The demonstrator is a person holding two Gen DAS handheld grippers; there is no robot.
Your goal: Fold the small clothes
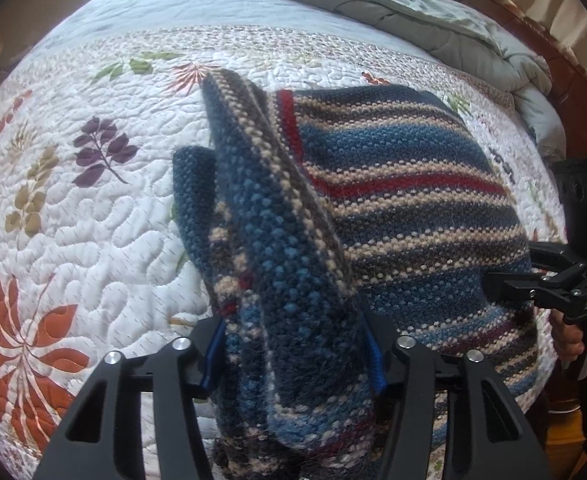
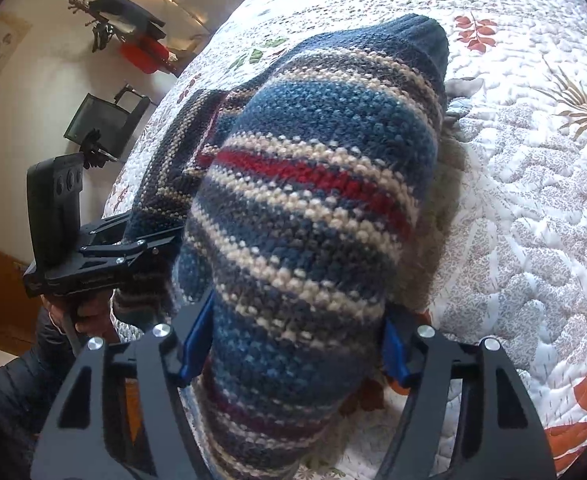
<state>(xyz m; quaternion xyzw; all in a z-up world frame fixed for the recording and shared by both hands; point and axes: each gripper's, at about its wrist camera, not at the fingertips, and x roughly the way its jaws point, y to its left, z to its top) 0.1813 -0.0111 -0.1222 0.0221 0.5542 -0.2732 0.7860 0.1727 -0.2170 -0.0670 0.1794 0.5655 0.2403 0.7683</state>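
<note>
The striped knit (image 1: 405, 200) lies on the quilt (image 1: 93, 220), well short of the grey duvet (image 1: 393, 12) heaped at the quilt's far end. Each gripper has a bunched edge of it pinched up between its blue pads, the left gripper (image 1: 293, 356) and right gripper (image 2: 293, 356) clamped on thick folds, evidently to carry that edge over for a fold. The knit's long axis runs from the grippers toward the duvet, its stripes lying across that line.
</note>
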